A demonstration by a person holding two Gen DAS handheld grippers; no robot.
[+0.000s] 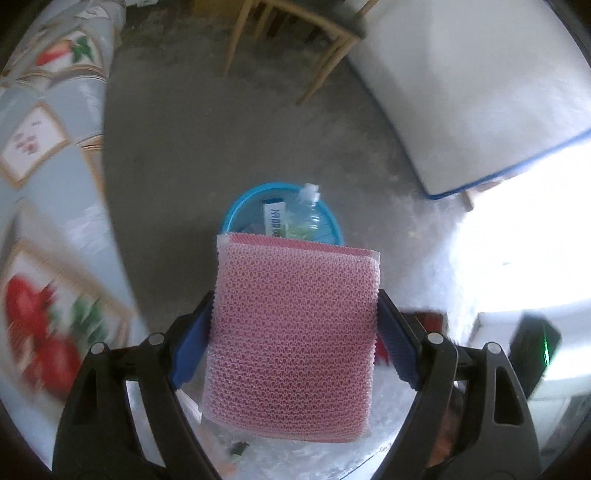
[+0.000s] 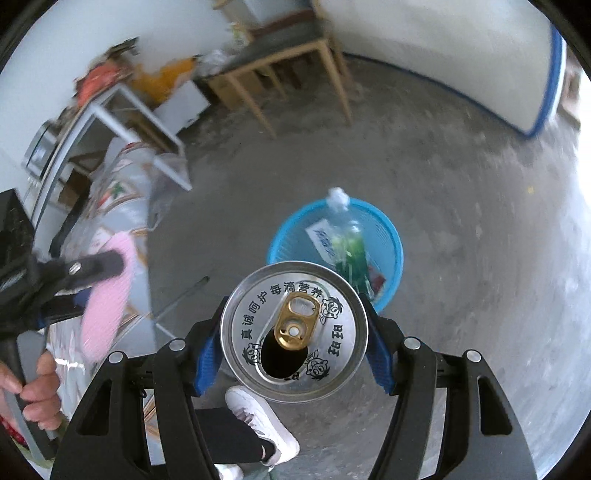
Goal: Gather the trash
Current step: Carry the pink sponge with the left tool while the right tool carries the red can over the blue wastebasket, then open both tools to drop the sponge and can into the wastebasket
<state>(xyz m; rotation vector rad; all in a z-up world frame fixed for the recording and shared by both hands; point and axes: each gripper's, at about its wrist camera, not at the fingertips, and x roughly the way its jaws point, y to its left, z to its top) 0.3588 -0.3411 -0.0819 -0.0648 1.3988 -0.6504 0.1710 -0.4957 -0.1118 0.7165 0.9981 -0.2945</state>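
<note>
My left gripper (image 1: 295, 314) is shut on a pink mesh sponge (image 1: 295, 339) and holds it in the air above the floor. Just beyond it stands a blue trash basket (image 1: 236, 210) holding a clear plastic bottle (image 1: 308, 210) and a white box (image 1: 275, 219). My right gripper (image 2: 293, 325) is shut on an opened silver can (image 2: 295, 325), its top facing the camera. The basket (image 2: 388, 236) lies on the floor just beyond the can, with the bottle (image 2: 347, 236) inside. The left gripper with the sponge (image 2: 105, 299) shows at the left of the right wrist view.
A table with a fruit-patterned cloth (image 1: 48, 184) is on the left. A wooden chair (image 1: 295, 33) stands behind the basket on the concrete floor. A white mattress with blue edging (image 1: 480, 92) leans at the right. The person's leg and white shoe (image 2: 258, 421) are below the can.
</note>
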